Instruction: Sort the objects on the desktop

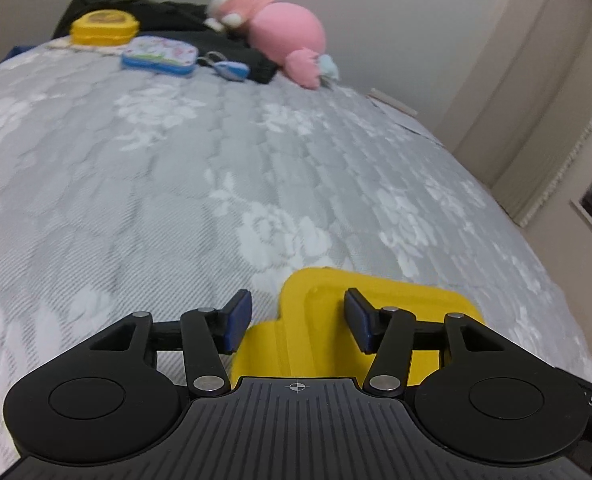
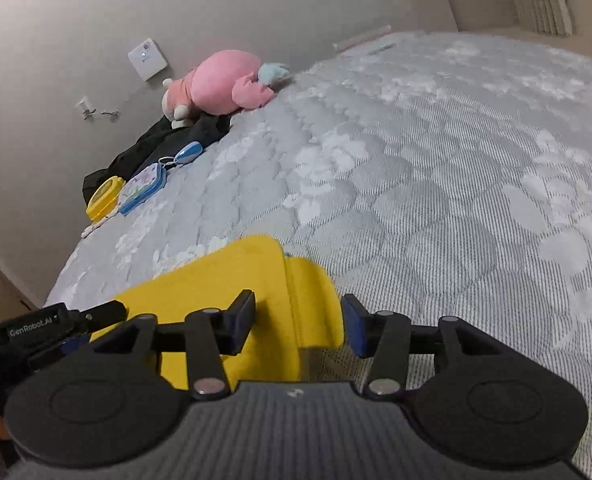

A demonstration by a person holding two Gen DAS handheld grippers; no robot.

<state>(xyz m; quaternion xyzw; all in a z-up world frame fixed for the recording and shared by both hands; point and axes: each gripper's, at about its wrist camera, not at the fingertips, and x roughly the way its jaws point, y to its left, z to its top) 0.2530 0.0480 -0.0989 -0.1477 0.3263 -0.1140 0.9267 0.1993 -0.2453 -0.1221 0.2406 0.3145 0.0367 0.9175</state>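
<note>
A yellow plastic case (image 1: 380,300) lies on the grey quilted mattress (image 1: 136,168), close in front of both grippers. My left gripper (image 1: 298,320) hovers over the case's left part; its blue pads stand apart and neither visibly presses on the case. In the right wrist view the same case (image 2: 232,280) runs under my right gripper (image 2: 298,322). Its left finger (image 2: 242,320) is over the case's body and its right finger (image 2: 354,328) is beside the case's right edge. The jaws are open. The left gripper's body (image 2: 56,328) shows at the left edge.
At the mattress's far end lie a yellow tin (image 1: 104,28), a blue floral tin (image 1: 160,56), a blue key fob (image 1: 230,70), a pink plush toy (image 1: 284,28) and a black garment (image 1: 168,16). A wall rises behind them, and the mattress edge falls away on the right.
</note>
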